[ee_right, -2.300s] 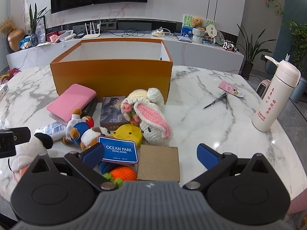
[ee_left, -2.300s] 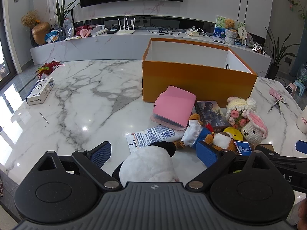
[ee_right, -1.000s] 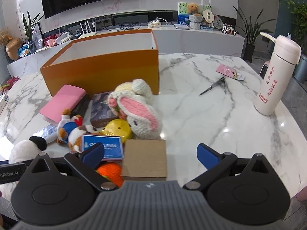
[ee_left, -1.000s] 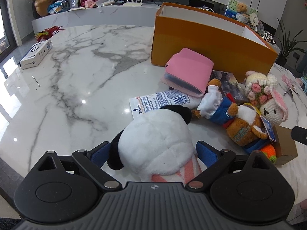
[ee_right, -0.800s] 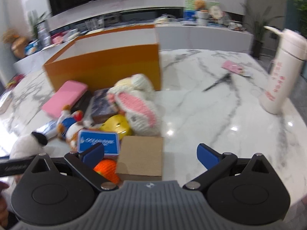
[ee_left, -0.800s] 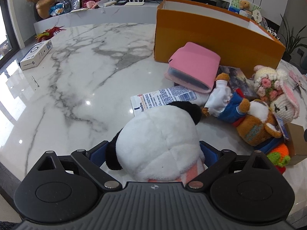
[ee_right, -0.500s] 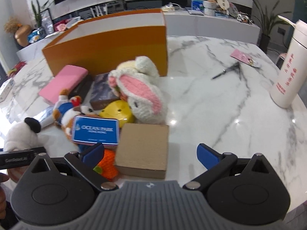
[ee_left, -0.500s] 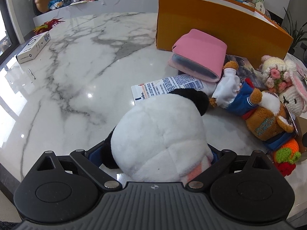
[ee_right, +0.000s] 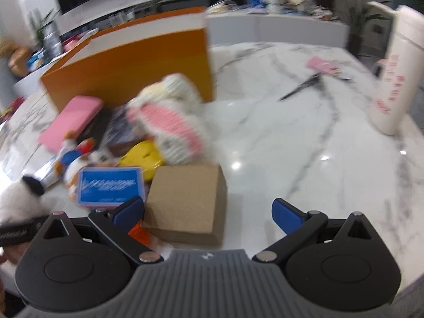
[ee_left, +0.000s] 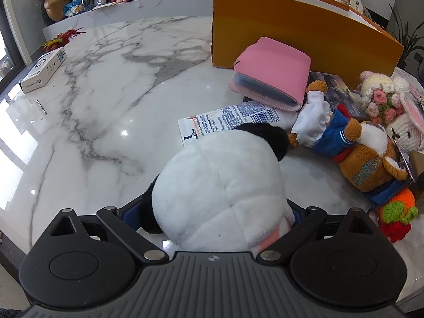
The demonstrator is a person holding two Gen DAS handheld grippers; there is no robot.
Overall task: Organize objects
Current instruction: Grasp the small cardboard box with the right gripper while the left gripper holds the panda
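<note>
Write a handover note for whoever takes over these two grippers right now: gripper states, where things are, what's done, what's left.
Left gripper: closed around the panda plush, low over the table.
Right gripper: open, empty, its opening at the brown cardboard box.
Orange box: upright behind the pile; its inside is barely visible.
Still on the table: pink case, sailor bear, crochet bunny.
Done: panda gripped. Left: presumably box everything.

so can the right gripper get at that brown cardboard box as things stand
Probably yes. The right gripper is open, and the brown cardboard box lies just ahead on the table, partly between its fingers. The blue tag and an orange toy crowd the box's left side.
</note>
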